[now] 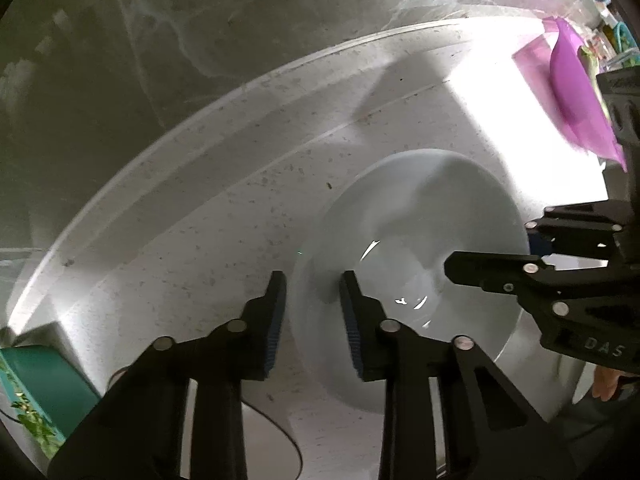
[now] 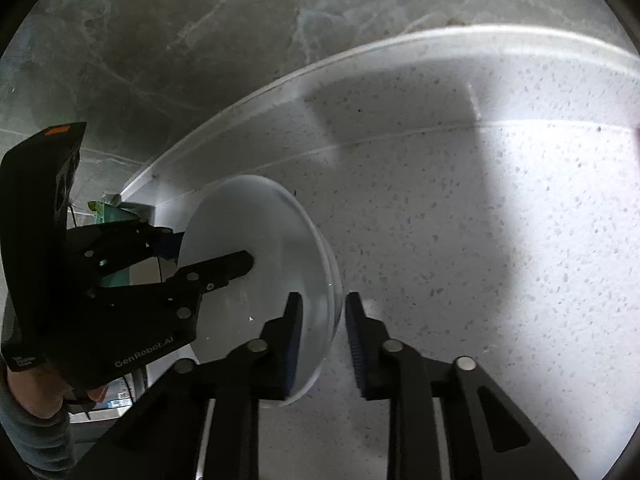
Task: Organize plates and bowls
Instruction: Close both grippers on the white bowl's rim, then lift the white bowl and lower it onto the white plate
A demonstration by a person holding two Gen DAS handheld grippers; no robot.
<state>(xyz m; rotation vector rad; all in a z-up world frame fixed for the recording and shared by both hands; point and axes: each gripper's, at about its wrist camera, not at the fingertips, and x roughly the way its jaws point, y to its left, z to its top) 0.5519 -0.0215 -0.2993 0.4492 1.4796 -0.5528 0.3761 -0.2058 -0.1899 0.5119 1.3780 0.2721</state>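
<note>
A pale grey-blue bowl [image 1: 420, 248] sits on the speckled white counter [image 1: 200, 264]. My left gripper [image 1: 312, 292] straddles the bowl's left rim, with one finger outside and one inside, and the jaws are still apart. My right gripper [image 2: 322, 316] straddles the opposite rim of the same bowl [image 2: 256, 232], also with a gap between its pads. Each gripper shows in the other's view: the right one [image 1: 532, 272] and the left one [image 2: 216, 268]. A purple bowl [image 1: 576, 100] sits at the far right, blurred.
A grey marbled wall [image 1: 240, 20] rises behind the counter's raised back ledge [image 1: 248, 92]. A green box [image 1: 44, 384] stands at the left end of the counter. Bright light washes out the counter at the right.
</note>
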